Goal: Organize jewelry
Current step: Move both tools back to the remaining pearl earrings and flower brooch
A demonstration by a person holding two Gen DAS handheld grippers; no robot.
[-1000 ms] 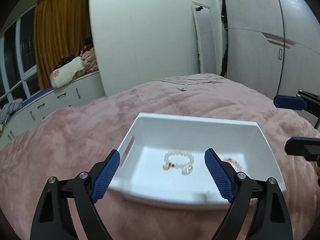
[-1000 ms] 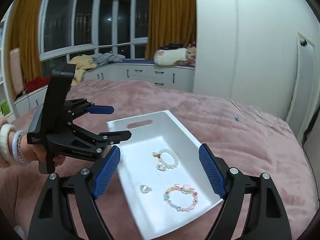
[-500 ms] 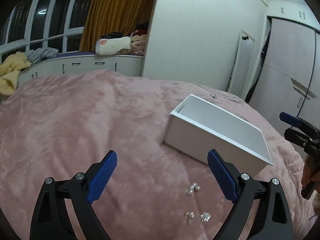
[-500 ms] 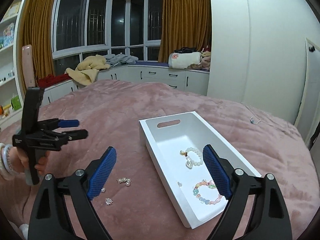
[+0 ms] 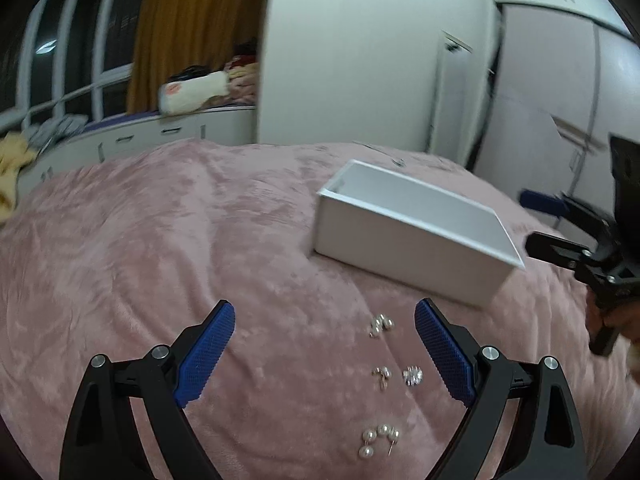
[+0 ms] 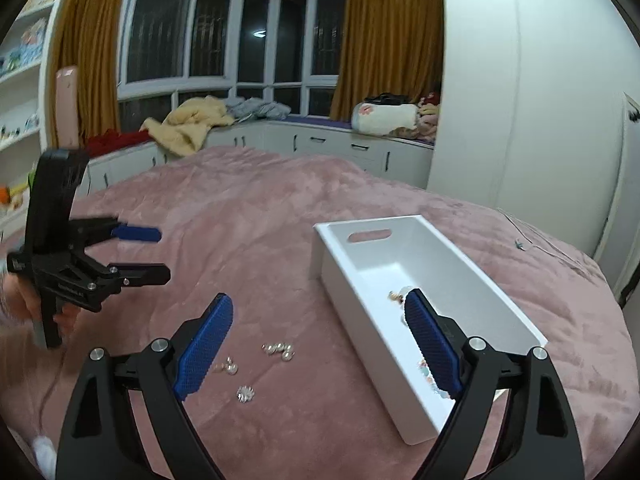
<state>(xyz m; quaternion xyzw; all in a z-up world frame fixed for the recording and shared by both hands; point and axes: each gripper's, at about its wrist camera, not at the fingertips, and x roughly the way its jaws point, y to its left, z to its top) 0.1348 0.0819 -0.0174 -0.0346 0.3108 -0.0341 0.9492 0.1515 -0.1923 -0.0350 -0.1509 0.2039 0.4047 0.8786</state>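
With both grippers' jaws wide and empty, I judge my left gripper [image 5: 320, 354] must next pinch pearl earrings [image 5: 381, 323] for the white tray [image 5: 404, 240].

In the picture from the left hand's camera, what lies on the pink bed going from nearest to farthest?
Pearl earring cluster → small pearl stud beside a sparkly silver piece → another pearl cluster → white tray → thin necklace at the far edge.

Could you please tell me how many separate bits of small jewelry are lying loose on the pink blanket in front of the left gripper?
4: a pearl cluster nearest the white tray, a pearl pair beside a sparkly silver piece, and a pearl group closest to the camera. More may be hidden.
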